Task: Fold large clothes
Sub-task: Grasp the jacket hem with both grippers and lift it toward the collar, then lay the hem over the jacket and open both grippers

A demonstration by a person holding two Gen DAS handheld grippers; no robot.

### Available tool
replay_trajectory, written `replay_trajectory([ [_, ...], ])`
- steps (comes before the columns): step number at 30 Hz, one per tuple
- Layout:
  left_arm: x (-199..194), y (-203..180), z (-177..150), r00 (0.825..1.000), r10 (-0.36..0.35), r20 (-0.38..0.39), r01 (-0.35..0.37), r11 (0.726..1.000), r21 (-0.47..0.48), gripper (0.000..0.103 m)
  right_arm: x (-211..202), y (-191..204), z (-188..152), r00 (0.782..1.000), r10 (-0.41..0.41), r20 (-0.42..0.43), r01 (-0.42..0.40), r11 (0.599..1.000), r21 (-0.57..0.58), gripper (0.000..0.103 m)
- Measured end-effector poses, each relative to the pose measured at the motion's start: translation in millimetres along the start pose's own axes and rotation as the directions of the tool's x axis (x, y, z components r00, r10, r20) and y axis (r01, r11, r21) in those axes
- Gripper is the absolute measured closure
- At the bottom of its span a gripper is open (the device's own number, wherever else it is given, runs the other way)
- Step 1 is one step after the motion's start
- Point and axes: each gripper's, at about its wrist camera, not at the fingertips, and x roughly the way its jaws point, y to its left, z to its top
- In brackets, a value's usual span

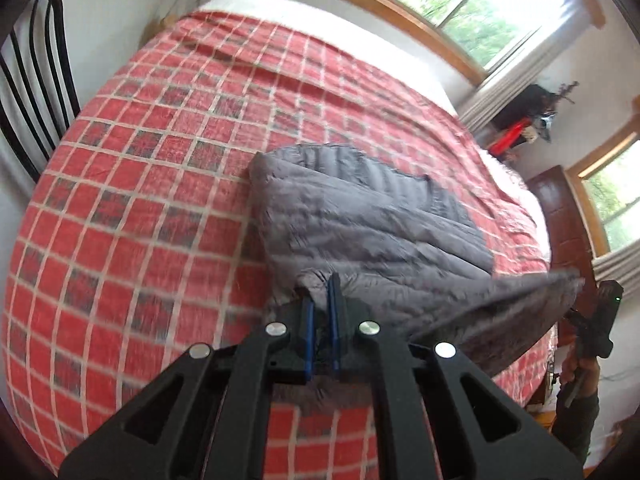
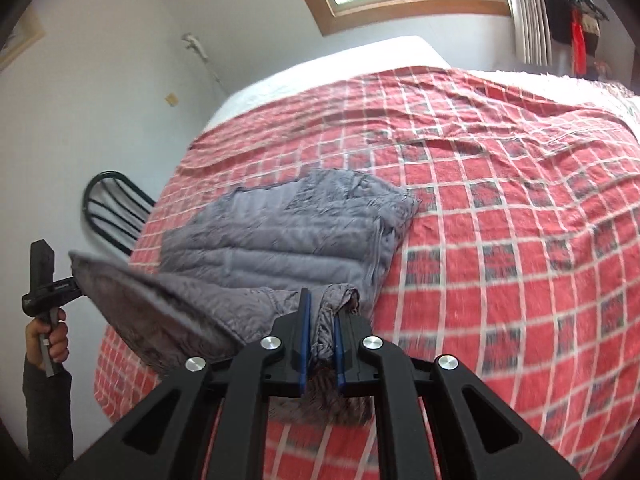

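A grey quilted jacket (image 1: 360, 220) lies partly folded on the bed, and shows in the right wrist view as well (image 2: 280, 248). My left gripper (image 1: 322, 292) is shut on one corner of its near edge, grey cloth pinched between the blue pads. At the other corner my right gripper (image 2: 322, 312) is shut on a bunch of the same fabric. The near edge is lifted off the bed and hangs taut between the two grippers. Each wrist view catches the other gripper at its side, held in a person's hand (image 2: 48, 336).
The bed carries a red checked blanket (image 1: 140, 200) with a white sheet (image 2: 320, 68) at its far end. A black metal chair (image 1: 28, 92) stands beside the bed at the wall. Wood-framed windows (image 1: 460, 4) and a dark wooden footboard (image 1: 556, 208) border the far side.
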Motion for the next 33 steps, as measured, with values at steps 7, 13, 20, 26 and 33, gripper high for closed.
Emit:
replay_trajectory([
  [7,88,20,44,0.995,0.026,-0.096,-0.030,0.999,-0.036,0.094,88,-34,36,0.991,0.018,-0.132,-0.009,0.997,0.071,0.088],
  [13,94,33,52,0.995,-0.051,-0.091,0.049,0.998,-0.032,0.088,114,-56,51,0.968,0.169,-0.184,-0.143,0.979,0.147,0.081],
  [20,53,28,60,1.000,-0.024,-0.004,0.024,0.999,0.039,0.020,85,-48,74,0.964,0.209,-0.164,-0.192,0.975,0.113,0.068],
  [26,37,36,68,0.998,0.013,0.061,-0.014,1.000,0.027,0.006,64,-54,80,0.966,0.235,-0.108,-0.216,0.964,0.157,0.019],
  [33,54,26,57,0.998,0.042,0.056,-0.048,0.993,0.104,0.007,73,-53,71,0.980,0.149,-0.132,-0.139,0.987,0.084,0.020],
])
